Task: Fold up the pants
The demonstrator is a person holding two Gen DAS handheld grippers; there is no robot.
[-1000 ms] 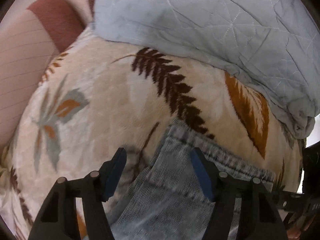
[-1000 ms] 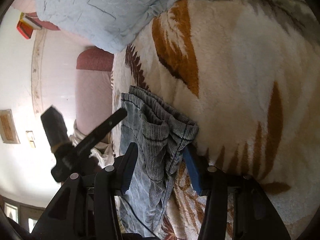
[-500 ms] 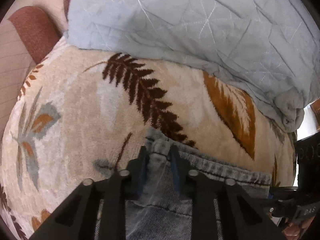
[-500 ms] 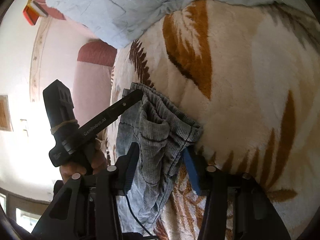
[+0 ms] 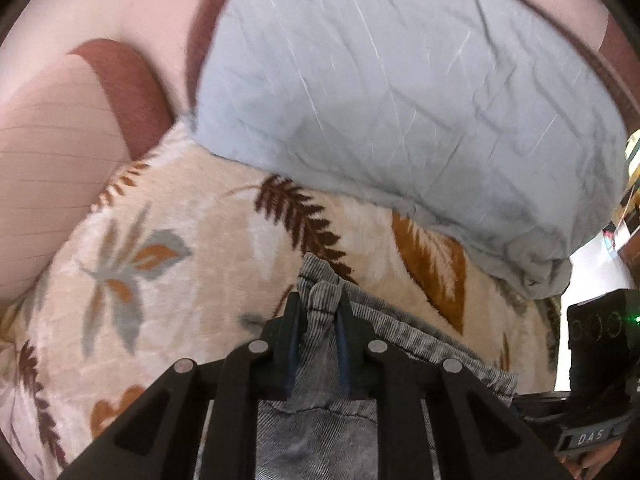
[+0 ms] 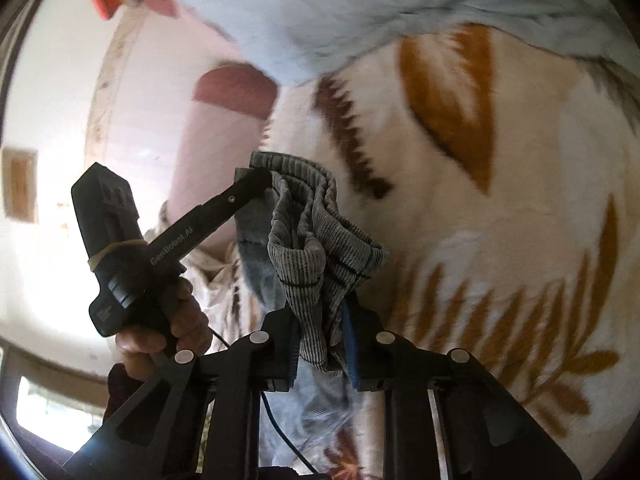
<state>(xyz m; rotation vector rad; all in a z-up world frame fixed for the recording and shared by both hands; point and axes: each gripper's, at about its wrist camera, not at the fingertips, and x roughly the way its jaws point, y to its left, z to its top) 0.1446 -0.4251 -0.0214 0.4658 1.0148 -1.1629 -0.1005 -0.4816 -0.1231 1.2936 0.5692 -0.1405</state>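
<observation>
Light-washed denim pants (image 5: 320,432) with a ribbed grey waistband (image 5: 420,336) lie on a cream leaf-print blanket (image 5: 180,280). My left gripper (image 5: 318,312) is shut on one bunched end of the waistband, which is lifted off the blanket. In the right wrist view a hand (image 6: 176,320) holds that left gripper (image 6: 262,178), which is clamped on the cloth. My right gripper (image 6: 320,332) has the other end of the waistband (image 6: 316,248) between its blue pads. Its jaws are closing and press on the fabric. The pants' legs hang below, out of sight.
A crumpled pale blue quilt (image 5: 400,100) covers the far part of the bed. A pink and brown headboard (image 5: 60,140) stands at the left. The right gripper's black body (image 5: 600,340) shows at the right edge. A bright wall (image 6: 60,100) lies to the left.
The left jaws closed on the waistband's end and lifted it off the blanket. The right jaws narrowed onto the other end, rose a little and rolled.
</observation>
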